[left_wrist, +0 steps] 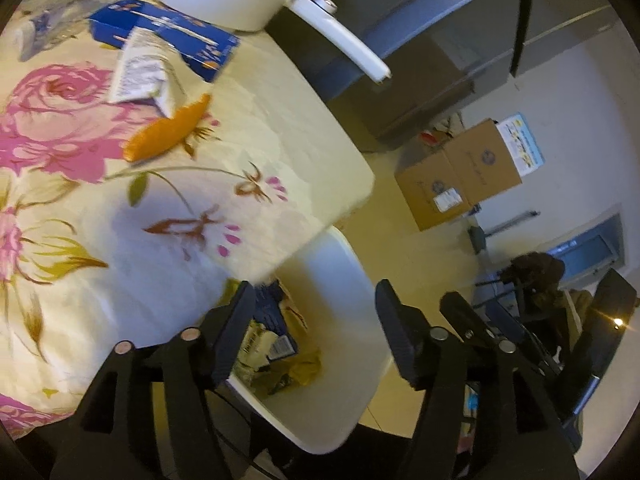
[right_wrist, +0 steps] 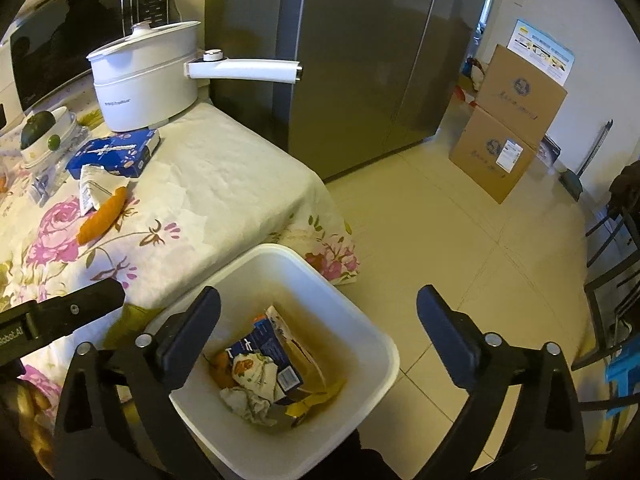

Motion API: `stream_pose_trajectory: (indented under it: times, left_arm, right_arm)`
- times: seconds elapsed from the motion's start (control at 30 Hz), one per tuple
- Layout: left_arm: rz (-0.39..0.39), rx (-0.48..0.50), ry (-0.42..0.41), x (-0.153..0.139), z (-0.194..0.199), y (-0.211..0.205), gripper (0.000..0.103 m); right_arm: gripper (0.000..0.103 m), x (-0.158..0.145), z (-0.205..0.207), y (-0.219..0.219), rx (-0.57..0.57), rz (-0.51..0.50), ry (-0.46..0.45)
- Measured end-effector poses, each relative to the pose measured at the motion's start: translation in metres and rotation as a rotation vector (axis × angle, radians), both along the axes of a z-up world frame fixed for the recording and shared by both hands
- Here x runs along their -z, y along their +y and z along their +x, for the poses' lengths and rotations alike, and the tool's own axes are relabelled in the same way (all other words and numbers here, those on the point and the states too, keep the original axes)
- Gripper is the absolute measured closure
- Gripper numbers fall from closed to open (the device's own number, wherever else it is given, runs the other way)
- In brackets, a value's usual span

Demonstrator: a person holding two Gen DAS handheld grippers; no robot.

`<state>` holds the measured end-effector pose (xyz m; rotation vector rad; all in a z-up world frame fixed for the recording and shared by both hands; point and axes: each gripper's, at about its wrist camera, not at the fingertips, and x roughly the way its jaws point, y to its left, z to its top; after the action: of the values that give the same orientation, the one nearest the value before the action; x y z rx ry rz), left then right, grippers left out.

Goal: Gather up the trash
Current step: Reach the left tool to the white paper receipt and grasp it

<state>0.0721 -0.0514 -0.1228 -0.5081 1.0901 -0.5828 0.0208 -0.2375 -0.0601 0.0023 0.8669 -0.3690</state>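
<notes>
Right gripper [right_wrist: 318, 318] gapes wide and empty, directly above the white bin [right_wrist: 372, 340], where crumpled wrappers [right_wrist: 256, 380] and a blue carton [right_wrist: 276, 354] lie. Left gripper [left_wrist: 316, 316] is also spread and empty, over the bin's rim beside the desk [left_wrist: 260, 120]. Farther off on the desk, beyond and left of both grippers, an orange wrapper [right_wrist: 102, 216], a white packet [right_wrist: 90, 188] and a blue box [right_wrist: 116, 152] remain

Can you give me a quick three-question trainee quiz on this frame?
1. True or false: the right tongs hold a wrapper.
2. Where does the orange wrapper lie? A) in the white bin B) on the floral tablecloth C) on the floor
3. What lies directly behind the orange wrapper?

Key: 1 false, both tongs are open and empty. 2 B. 3 a white packet, with a blue box beyond it.
</notes>
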Motion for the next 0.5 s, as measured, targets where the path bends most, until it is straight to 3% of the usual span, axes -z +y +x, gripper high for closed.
stream_pose_trajectory:
  times: [0.13,0.5]
  left_arm:
    - [0.038,-0.099,-0.035,-0.005,0.009,0.022,0.032]
    - [0.03,-0.336,0.0,0.002,0.086,0.089,0.031]
  right_arm:
    - [0.007,-0.002,0.007,0.006,0.003,0.025,-0.01]
    - [0.007,0.0,0.025,0.047,-0.099,0.031,0.009]
